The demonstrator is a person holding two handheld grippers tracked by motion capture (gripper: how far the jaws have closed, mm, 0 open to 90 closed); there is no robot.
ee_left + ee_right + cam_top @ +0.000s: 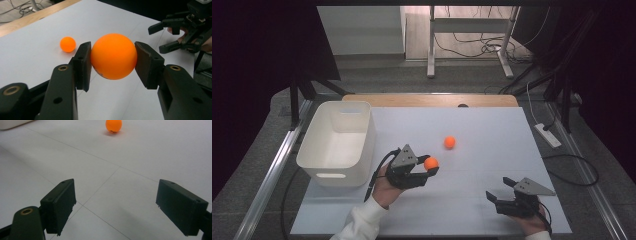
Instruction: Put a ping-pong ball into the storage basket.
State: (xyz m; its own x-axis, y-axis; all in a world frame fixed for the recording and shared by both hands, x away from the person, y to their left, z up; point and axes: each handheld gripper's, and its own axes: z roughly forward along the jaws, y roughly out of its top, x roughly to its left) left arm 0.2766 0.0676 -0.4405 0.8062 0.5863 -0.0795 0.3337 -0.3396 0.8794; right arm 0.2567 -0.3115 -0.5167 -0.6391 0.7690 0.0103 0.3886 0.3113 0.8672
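Note:
My left gripper (428,167) is shut on an orange ball (431,163), held just above the white table mat; in the left gripper view the ball (113,56) is pinched between both black jaws. A second orange ball (449,142) lies loose on the mat farther back, also seen as a small ball (67,44) in the left gripper view and as a ball (113,125) at the top of the right gripper view. My right gripper (498,190) rests low near the front right of the mat, open, with nothing between its jaws (115,205).
A white plastic bin (337,142) stands on the left side of the mat, close to my left hand. Beyond the mat runs a wooden table edge (432,100). A power strip (548,135) and cables lie on the floor to the right.

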